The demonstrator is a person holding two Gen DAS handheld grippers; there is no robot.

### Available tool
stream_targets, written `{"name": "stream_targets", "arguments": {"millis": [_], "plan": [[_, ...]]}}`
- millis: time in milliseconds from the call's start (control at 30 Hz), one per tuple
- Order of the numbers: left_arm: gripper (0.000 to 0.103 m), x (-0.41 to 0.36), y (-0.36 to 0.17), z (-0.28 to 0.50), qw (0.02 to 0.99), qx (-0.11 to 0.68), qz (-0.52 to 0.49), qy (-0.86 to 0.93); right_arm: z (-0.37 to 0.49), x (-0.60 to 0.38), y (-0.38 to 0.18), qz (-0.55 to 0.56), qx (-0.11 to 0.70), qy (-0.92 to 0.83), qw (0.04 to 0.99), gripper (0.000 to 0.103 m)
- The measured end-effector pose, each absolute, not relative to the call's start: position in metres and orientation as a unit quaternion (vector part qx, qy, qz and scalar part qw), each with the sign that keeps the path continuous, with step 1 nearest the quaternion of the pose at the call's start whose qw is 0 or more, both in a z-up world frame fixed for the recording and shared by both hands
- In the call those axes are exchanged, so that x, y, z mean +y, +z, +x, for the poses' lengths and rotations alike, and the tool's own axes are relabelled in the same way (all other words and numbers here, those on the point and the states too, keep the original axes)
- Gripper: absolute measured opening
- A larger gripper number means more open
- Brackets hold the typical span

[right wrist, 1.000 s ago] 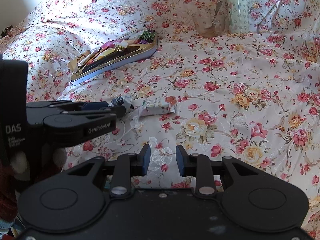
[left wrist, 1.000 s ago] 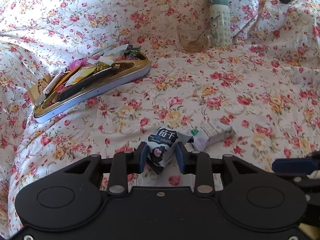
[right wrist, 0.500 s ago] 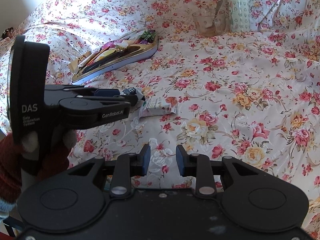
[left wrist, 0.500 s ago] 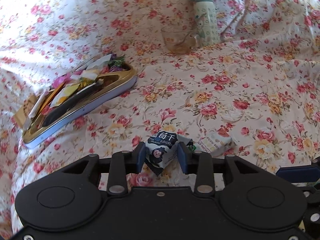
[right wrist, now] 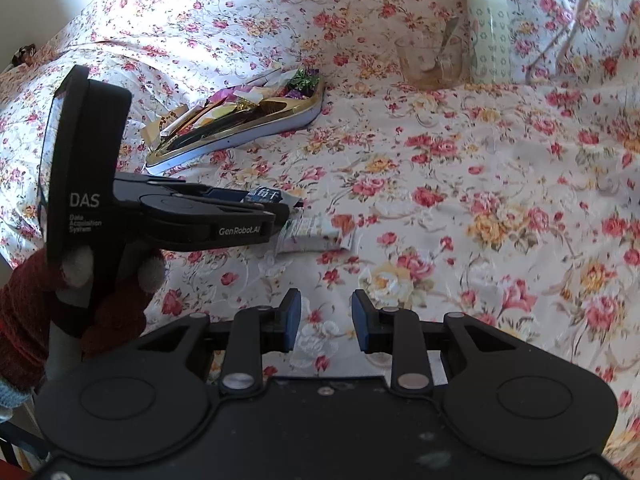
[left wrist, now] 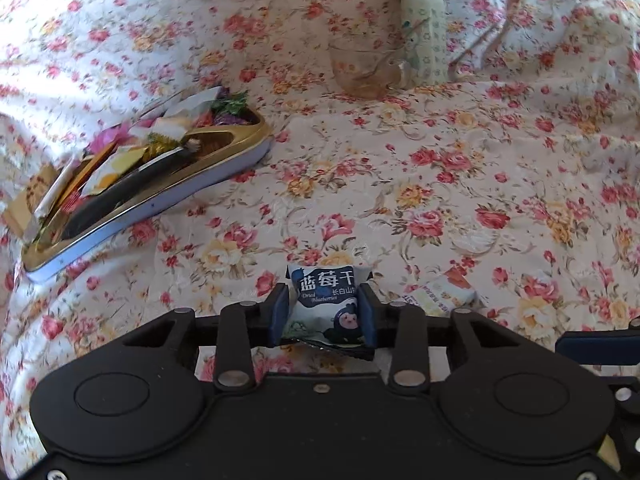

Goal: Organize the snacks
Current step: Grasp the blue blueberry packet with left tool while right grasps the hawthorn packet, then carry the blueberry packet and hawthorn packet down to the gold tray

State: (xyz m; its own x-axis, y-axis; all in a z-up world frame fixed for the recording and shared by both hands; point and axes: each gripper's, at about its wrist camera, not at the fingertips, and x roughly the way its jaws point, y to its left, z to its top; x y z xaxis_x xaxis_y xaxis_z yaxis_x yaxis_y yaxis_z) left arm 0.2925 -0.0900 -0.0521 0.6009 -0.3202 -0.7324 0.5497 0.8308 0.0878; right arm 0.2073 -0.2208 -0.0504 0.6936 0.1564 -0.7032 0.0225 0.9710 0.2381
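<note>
Dark-blue blueberry packet (left wrist: 326, 304) pinched in L gripper (left wrist: 324, 316), now lifted clear of floral cloth (left wrist: 440, 184) vs 1 s ago | R gripper (right wrist: 326, 320) jaws narrow, nothing held | white packet (right wrist: 316, 236) lies mid-cloth | tray (left wrist: 224, 160) toward cloth's left edge = likely drop spot

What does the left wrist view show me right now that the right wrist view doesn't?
Only the left wrist view shows the dried blueberry packet face-on, pinched between the left gripper pads, label readable. Only the right wrist view shows the left gripper's side, the red-gloved hand holding it, and the right gripper open and empty. Both show the gold snack tray, the white snack packet on the floral cloth, the glass cup and the green bottle.
</note>
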Motion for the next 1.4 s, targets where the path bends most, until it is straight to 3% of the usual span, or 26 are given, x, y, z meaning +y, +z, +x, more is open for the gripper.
{"name": "stream_targets", "arguments": {"millis": [333, 467, 833, 1133, 1400], "plan": [[0.043, -0.051, -0.049, 0.311, 0.89, 0.409, 0.092, -0.18, 0.234, -0.213, -0.046, 0.046, 0.384, 0.058, 0.92, 0.034], [0.048, -0.042, -0.056, 0.317, 0.883, 0.43, 0.074, -0.172, 0.245, -0.208, -0.044, 0.005, 0.375, 0.07, 0.924, 0.037], [0.049, -0.046, -0.056, 0.32, 0.875, 0.442, 0.095, -0.173, 0.261, -0.194, -0.049, -0.107, 0.363, 0.134, 0.916, 0.041], [0.049, -0.047, -0.056, 0.321, 0.875, 0.443, 0.095, -0.172, 0.285, -0.197, -0.065, -0.13, 0.369, 0.135, 0.91, 0.041], [0.049, -0.048, -0.056, 0.32, 0.876, 0.442, 0.095, -0.165, 0.307, -0.212, -0.068, -0.047, 0.378, 0.106, 0.919, 0.042]]}}
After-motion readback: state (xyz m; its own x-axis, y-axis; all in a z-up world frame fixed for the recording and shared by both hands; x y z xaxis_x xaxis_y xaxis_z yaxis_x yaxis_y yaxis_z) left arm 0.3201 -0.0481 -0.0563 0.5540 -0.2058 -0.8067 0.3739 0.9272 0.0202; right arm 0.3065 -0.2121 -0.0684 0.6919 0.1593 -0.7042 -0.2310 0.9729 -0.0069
